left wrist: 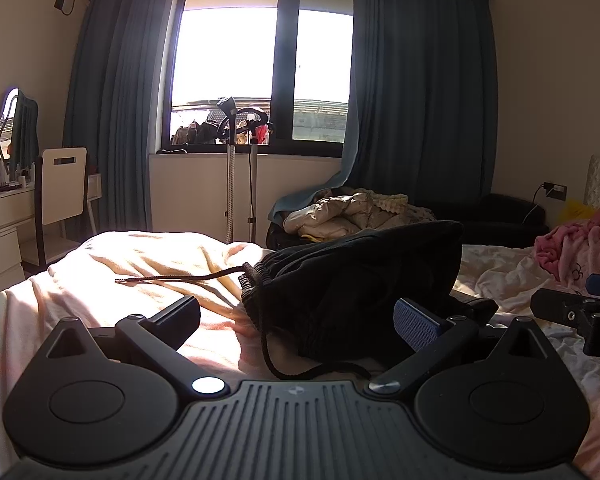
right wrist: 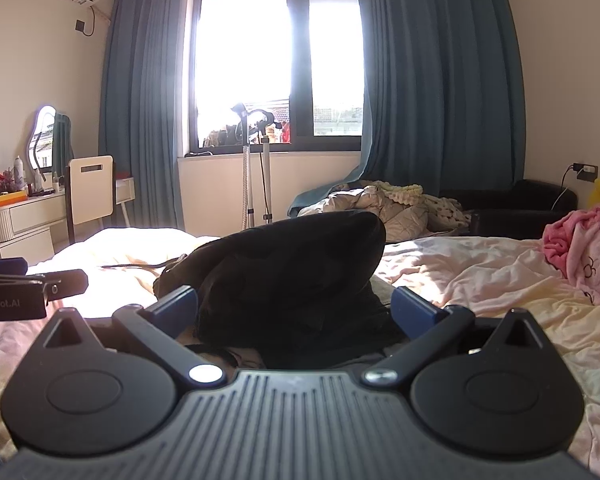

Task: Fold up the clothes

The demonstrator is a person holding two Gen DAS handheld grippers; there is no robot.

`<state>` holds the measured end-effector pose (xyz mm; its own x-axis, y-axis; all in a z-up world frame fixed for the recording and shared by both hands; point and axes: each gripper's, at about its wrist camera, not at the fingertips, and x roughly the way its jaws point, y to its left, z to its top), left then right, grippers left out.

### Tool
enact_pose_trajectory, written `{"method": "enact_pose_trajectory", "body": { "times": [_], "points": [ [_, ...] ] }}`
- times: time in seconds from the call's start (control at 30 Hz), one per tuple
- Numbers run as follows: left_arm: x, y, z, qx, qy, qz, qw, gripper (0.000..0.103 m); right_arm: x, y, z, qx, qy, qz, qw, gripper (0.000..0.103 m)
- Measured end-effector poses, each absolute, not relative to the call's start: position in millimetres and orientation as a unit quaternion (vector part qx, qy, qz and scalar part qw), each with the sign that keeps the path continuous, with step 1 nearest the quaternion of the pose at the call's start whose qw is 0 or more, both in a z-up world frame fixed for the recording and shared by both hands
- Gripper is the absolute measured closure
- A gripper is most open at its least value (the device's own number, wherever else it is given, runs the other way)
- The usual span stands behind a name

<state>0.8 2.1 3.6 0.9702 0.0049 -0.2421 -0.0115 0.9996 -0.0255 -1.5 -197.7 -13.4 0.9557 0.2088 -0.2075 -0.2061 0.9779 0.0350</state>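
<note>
Both claws, the left claw (left wrist: 296, 322) and right claw (right wrist: 294, 308), stand wide around the black drawstring pants (left wrist: 356, 284) bundled on the bed (left wrist: 140, 264).

The left gripper (left wrist: 298, 322) stands wide open over the bed (left wrist: 148, 268), black drawstring trousers (left wrist: 352, 280) bunched just ahead between its fingers.

Blown-out window (left wrist: 260, 80) backlight, dim shadowed foreground, fisheye-bent edges

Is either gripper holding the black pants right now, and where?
Neither. Left gripper and right gripper are both open, fingers either side of the bunched black pants, not clamping them.
</note>
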Motion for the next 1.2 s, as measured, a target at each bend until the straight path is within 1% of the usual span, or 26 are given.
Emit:
{"method": "enact_pose_trajectory", "body": {
  "times": [0.97, 1.2],
  "points": [
    [3.7, 3.8, 2.8, -0.015, 0.124, 0.002, 0.992, 0.0, -0.5, -200.6, -14.5, 0.005, 0.101, 0.096, 0.99, 0.0],
    [8.9, 5.9, 1.1, -0.018, 0.137, 0.005, 0.99, 0.0, 5.9, -200.1, -17.6, 0.005, 0.111, 0.095, 0.989, 0.0]
  ]
}}
